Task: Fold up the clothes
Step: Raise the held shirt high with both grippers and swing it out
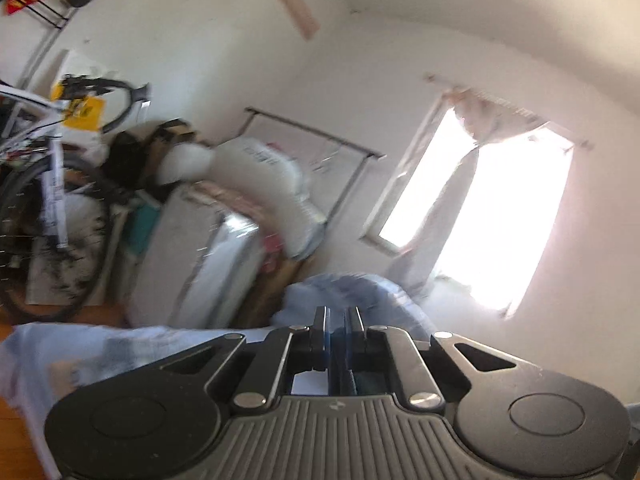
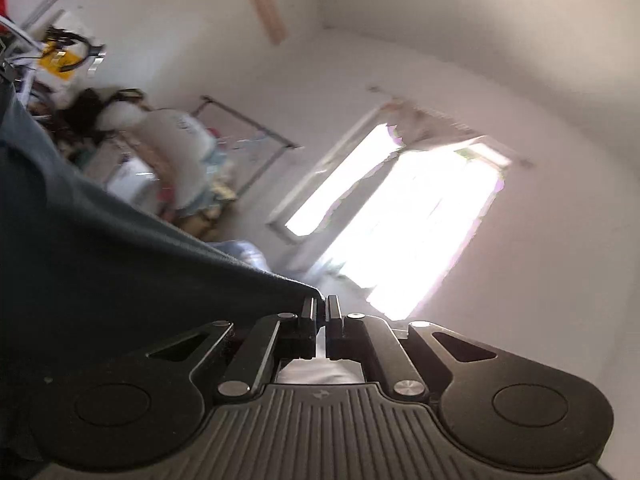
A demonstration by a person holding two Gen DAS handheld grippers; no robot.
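**Tools raise a dark garment by its edge**

Right tool (image 2: 320,308) is clenched on the corner of a dark teal garment (image 2: 100,248), which stretches away to the left of the right wrist view in a taut sheet. Holding it by a corner and pointing about level lets the cloth hang free, probably to spread it before a fold. Left tool (image 1: 338,320) is nearly closed, with a sliver of dark blue cloth between its pads; this looks like the same garment's other edge, though I cannot be certain. Light blue bedding (image 1: 352,292) lies below, near the bright window (image 1: 500,216).
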